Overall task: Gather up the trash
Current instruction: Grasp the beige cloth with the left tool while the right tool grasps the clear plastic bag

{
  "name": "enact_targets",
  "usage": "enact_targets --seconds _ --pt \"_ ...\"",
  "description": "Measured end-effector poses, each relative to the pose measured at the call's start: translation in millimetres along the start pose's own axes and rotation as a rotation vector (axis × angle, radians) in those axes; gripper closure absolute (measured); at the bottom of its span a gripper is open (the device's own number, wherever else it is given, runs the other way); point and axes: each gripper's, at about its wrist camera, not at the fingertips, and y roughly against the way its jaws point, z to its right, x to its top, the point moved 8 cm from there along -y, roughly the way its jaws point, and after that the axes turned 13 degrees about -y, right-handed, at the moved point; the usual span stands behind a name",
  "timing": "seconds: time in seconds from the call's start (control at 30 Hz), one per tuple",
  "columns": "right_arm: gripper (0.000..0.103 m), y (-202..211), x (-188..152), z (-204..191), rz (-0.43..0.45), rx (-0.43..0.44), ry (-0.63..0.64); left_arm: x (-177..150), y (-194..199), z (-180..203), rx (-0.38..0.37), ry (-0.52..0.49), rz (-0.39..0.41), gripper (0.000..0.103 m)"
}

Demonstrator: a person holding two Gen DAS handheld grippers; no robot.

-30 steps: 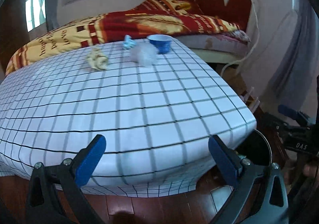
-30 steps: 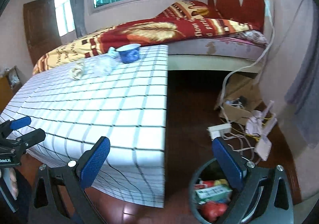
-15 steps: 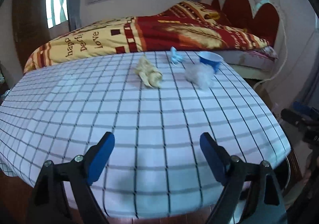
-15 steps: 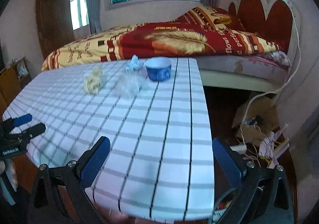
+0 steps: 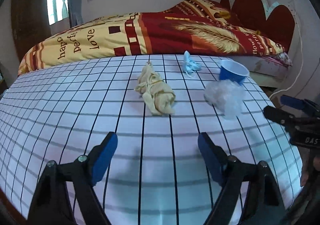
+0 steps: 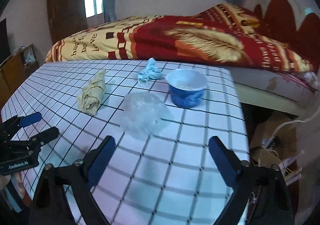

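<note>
Several pieces of trash lie on the checked table (image 5: 80, 125): a crumpled yellow wrapper (image 5: 156, 92), a light-blue face mask (image 5: 190, 64), a clear crumpled plastic bag (image 5: 224, 96) and a blue paper cup (image 5: 233, 71). In the right wrist view they are the wrapper (image 6: 93, 92), mask (image 6: 150, 70), bag (image 6: 143, 115) and cup (image 6: 187, 89). My left gripper (image 5: 158, 153) is open and empty above the table, short of the wrapper. My right gripper (image 6: 162, 155) is open and empty, just short of the plastic bag.
A bed with a red and yellow blanket (image 5: 160, 32) stands right behind the table. The table's right edge (image 6: 243, 125) drops to a floor with cables and boxes (image 6: 280, 155). A wooden cabinet (image 6: 16, 68) is at the left wall.
Both grippers rose from below the table's front edge and moved forward over the table toward the trash. The bin with trash seen under the right gripper is out of view.
</note>
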Motion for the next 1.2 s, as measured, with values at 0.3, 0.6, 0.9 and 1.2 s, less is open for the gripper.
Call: enact_targets --seconds 0.3,0.6,0.9,1.2 --pt "0.04 -86.0 17.6 -30.2 -0.129 0.051 0.075 27.6 -65.3 -11.8 -0.024 0.005 -0.07 0.026" --pt "0.058 -100.8 12.8 -28.1 -0.15 0.076 0.036 31.1 -102.0 -8.8 -0.049 0.022 -0.142 0.047" --pt "0.063 -73.0 4.8 -19.5 -0.119 0.077 0.023 23.4 -70.7 -23.2 -0.047 0.072 -0.086 0.08" --pt "0.063 -33.3 -13.2 -6.0 -0.099 0.05 0.008 -3.0 -32.5 -2.2 -0.035 0.0 -0.073 0.08"
